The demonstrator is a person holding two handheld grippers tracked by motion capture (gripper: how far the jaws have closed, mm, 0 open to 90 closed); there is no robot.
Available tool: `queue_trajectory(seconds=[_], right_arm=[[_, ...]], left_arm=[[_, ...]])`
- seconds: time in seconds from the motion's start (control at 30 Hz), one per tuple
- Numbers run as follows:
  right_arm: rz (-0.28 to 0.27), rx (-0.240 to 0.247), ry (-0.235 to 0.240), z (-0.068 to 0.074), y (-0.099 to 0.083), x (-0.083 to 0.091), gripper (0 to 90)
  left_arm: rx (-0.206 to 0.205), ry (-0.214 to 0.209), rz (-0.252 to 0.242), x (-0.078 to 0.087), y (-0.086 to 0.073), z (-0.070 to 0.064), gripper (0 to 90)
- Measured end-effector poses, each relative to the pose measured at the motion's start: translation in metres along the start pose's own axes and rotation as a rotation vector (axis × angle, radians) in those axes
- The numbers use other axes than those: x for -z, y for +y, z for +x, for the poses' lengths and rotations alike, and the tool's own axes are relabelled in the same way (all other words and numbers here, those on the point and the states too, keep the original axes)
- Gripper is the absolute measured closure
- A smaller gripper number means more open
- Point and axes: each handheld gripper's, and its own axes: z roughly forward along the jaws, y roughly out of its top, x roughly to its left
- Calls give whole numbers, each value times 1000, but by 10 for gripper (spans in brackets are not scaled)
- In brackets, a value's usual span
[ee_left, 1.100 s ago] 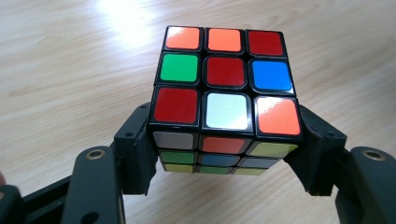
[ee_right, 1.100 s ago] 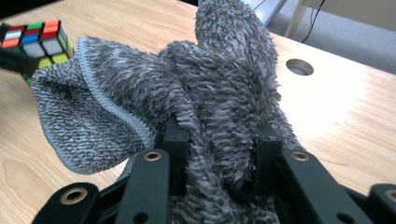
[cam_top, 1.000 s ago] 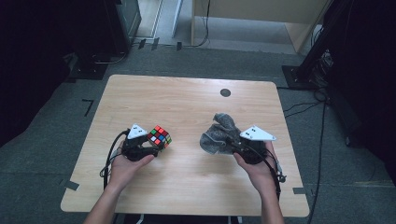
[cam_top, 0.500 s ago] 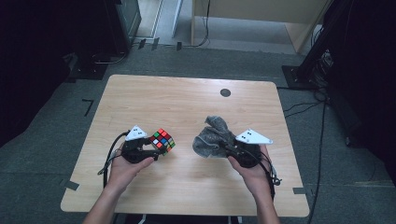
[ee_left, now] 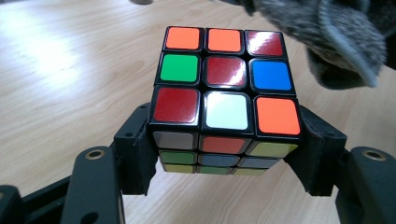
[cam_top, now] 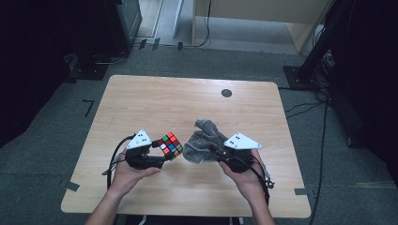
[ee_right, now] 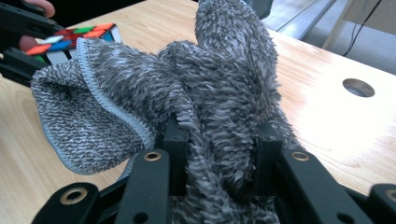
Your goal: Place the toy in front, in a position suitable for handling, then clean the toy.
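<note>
Left claw (cam_top: 162,157), near desk's (cam_top: 155,101) front-left, is clamped on the puzzle cube (cam_top: 170,145): left gripper view shows jaws pressing cube's two opposite sides, cube (ee_left: 224,98) lifted off the wood, scrambled top face w/ orange, red, green, blue, white stickers. Cube's underside & far faces hidden; its front lower rows sit in shadow, colours hard to make out. Left hand (cam_top: 129,171) wraps the gripper body, forearm cut off at frame bottom. Just right of cube, gap v. small, hangs the grey cloth (cam_top: 202,141); in left gripper view its fuzzy edge (ee_left: 336,42) intrudes at top right, blurred, & whether it touches cube can't be told. Right claw (cam_top: 213,152) is shut narrow on the cloth: right gripper view shows a bunched fold (ee_right: 219,107) pinched between jaws, cloth blocking most of the desk ahead & covering part of cube (ee_right: 77,39). Right hand (cam_top: 244,173) near front edge. Open room: desk's whole far half bare, except a round cable hole (cam_top: 226,93) at back right; left & right margins free too.
</note>
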Motion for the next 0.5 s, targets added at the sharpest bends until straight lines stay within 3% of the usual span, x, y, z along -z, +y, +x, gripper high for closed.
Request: queue_trajectory(seconds=[0.1,0.23,0.5], right_arm=[[-16,-12,9,1,2,3,673],[-42,-28,35,4,7,8,673],[-72,-23,64,12,15,16,661]], left_arm=[[-73,4,9,1,3,-9,341],[-103,-13,9,3,6,-14,341],[-118,-16,6,3,7,-18,341]])
